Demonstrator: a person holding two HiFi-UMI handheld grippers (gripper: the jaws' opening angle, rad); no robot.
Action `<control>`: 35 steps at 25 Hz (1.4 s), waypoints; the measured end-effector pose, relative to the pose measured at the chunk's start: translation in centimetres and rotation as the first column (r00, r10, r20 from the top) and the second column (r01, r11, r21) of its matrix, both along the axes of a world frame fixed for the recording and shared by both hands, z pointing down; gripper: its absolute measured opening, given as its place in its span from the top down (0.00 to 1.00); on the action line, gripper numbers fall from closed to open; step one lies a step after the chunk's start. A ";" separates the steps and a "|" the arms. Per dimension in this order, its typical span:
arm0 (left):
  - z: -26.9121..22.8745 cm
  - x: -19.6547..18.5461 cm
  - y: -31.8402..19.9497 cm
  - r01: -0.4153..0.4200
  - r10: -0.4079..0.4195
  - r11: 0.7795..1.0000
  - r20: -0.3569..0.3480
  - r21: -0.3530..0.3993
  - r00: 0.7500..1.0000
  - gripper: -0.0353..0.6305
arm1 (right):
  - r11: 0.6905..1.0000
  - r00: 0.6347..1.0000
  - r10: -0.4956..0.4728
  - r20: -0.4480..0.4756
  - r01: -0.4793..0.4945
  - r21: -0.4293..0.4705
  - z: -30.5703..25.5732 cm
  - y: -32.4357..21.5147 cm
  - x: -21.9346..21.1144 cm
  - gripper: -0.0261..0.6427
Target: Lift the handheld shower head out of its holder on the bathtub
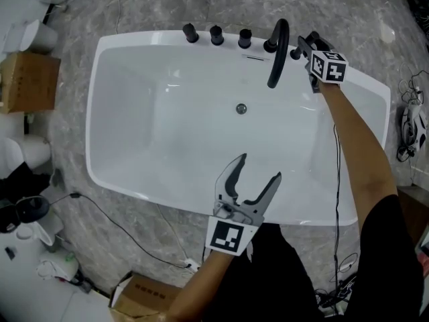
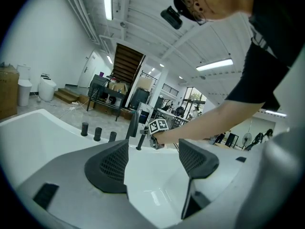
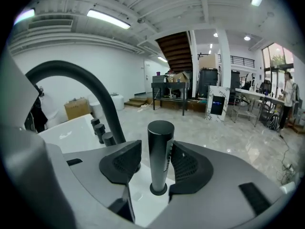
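Note:
The handheld shower head (image 3: 159, 151) is a slim black cylinder standing upright in its holder on the white bathtub's (image 1: 134, 186) far rim, just right of the curved black spout (image 1: 278, 52). My right gripper (image 3: 156, 157) straddles it: the right pad lies against the cylinder and a thin gap shows at the left pad. In the head view the shower head (image 1: 295, 54) sits just ahead of the right gripper (image 1: 303, 49). My left gripper (image 1: 260, 166) hangs open and empty over the tub's near side. In the left gripper view the shower head (image 2: 141, 141) is far off.
Three black knobs (image 1: 216, 34) line the far rim left of the spout. A drain (image 1: 241, 109) sits in the tub floor. Cardboard boxes (image 1: 28, 80), white fixtures and a black cable (image 1: 114, 223) lie on the marble floor around the tub.

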State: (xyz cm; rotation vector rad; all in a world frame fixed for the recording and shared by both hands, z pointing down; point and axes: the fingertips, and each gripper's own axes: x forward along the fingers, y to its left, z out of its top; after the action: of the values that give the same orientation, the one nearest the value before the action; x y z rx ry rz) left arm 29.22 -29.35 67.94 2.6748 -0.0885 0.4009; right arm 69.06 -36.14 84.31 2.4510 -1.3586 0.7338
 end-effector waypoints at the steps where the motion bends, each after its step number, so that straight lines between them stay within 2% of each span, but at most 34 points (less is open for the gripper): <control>1: 0.1 0.0 0.0 0.000 0.000 1.000 0.003 -0.001 1.000 0.49 | 1.000 1.000 -0.007 -0.019 0.007 -0.018 0.0 -0.1 0.0 0.70; 3: 0.3 -0.2 -0.1 0.000 0.000 1.000 0.006 -0.001 1.000 0.49 | 0.999 0.999 -0.008 -0.042 0.007 -0.038 0.0 -0.2 0.2 0.77; 9: 0.3 -1.1 0.1 -0.010 0.010 1.000 0.023 0.007 1.000 0.49 | 0.998 0.999 0.035 0.016 -0.034 -0.048 0.1 0.4 0.2 0.77; 13: -0.2 -1.5 -0.3 -0.008 0.008 1.000 0.021 0.027 1.000 0.49 | 0.997 0.996 0.076 0.041 -0.076 0.002 -1.3 0.3 0.4 0.77; 21: -3.4 -2.8 -0.1 -0.007 0.008 0.999 -0.007 0.050 1.000 0.49 | 0.997 0.997 0.073 0.018 -0.074 0.030 -6.5 1.0 0.3 0.77; 27: -6.5 -4.8 0.4 -0.021 0.022 0.999 -0.016 0.046 1.000 0.49 | 0.991 0.993 0.116 0.017 -0.117 0.058 -11.7 2.1 0.3 0.77; 35: -9.8 -8.3 0.4 -0.043 0.045 0.998 -0.037 0.047 0.998 0.49 | 0.998 0.997 0.033 -0.073 -0.028 0.059 -20.5 0.6 -1.9 0.77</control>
State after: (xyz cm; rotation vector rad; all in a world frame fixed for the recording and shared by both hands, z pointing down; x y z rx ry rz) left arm 20.96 -28.98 58.13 2.7330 -0.0279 0.3660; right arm 67.13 -35.55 63.78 2.5221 -1.3358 0.6120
